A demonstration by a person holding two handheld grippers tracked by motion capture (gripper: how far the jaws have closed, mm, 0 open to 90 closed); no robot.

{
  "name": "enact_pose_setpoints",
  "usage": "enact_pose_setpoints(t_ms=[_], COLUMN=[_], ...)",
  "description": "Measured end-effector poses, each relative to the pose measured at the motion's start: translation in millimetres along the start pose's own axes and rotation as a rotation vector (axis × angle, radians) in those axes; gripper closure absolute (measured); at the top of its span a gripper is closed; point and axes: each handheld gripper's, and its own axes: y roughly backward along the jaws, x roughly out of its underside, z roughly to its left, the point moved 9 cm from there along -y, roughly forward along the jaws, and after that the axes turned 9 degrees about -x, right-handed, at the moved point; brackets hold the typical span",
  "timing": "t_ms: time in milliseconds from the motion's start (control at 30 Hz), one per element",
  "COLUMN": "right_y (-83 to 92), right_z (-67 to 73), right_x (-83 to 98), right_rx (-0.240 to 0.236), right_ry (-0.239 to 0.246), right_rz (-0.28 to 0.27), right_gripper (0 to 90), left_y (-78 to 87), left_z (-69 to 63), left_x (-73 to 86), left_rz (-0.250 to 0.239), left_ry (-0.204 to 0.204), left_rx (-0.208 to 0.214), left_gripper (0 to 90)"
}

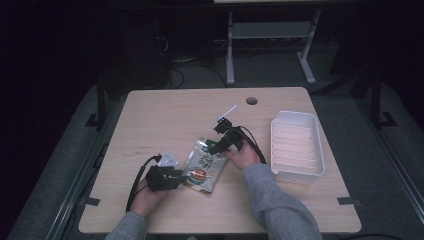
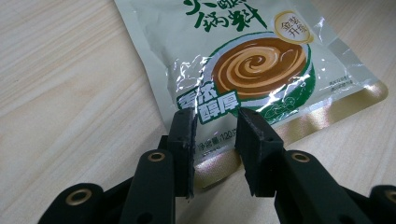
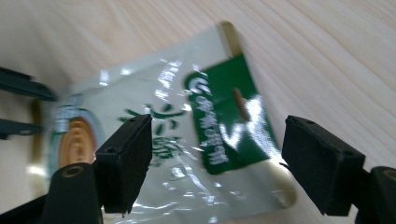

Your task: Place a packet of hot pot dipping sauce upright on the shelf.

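A pale green foil sauce packet (image 1: 202,166) with a brown swirl picture lies flat on the wooden table (image 1: 170,115). My left gripper (image 1: 177,175) sits at its lower gold-edged end. In the left gripper view the left gripper (image 2: 215,128) has its jaws a narrow gap apart over that edge of the packet (image 2: 252,65), and the pads do not visibly press it. My right gripper (image 1: 216,148) hovers at the packet's top end. In the right gripper view the right gripper (image 3: 219,128) stands wide open above the dark green header of the packet (image 3: 187,154).
A white ribbed plastic tray (image 1: 297,145) stands at the table's right side. A cable hole (image 1: 251,100) is near the far edge. Black cables trail from both grippers. The far end of the other gripper (image 3: 18,102) shows at the left of the right gripper view.
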Motion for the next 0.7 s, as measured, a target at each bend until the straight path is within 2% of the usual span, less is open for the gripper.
enact_pose_setpoints(t_ms=[33,167,367,533,667,700], right_y=[-3.0,-6.8,-13.4,-13.8,-10.0,-7.6], right_z=[-6.4,-14.1,-20.6,-16.8,-11.8,-7.4], right_x=[1.4,3.9,10.9,12.2,11.4,9.6], right_rx=[0.012,0.02,-0.008,-0.053,-0.063,-0.092], right_ry=[-0.026,-0.053,-0.099,-0.106,-0.091,-0.093], right_rz=[0.011,0.032,0.074,0.068,0.061,0.046], right_gripper=[24.2,24.6,28.9,34.6,38.2,41.8], left_y=[-0.1,-0.2,-0.3,-0.3,-0.4,-0.6], left_z=[0.1,0.1,-0.2,-0.3,-0.8,-1.1], left_x=[0.2,0.3,0.4,0.4,0.2,0.0], left_rz=[-0.002,-0.003,-0.004,-0.004,-0.004,-0.006], left_ry=[0.002,0.002,0.002,0.003,0.003,0.003], left_rx=[0.001,0.0,0.0,-0.001,0.0,0.001], left_gripper=[67.7,67.8,67.9,67.8,67.2,66.7])
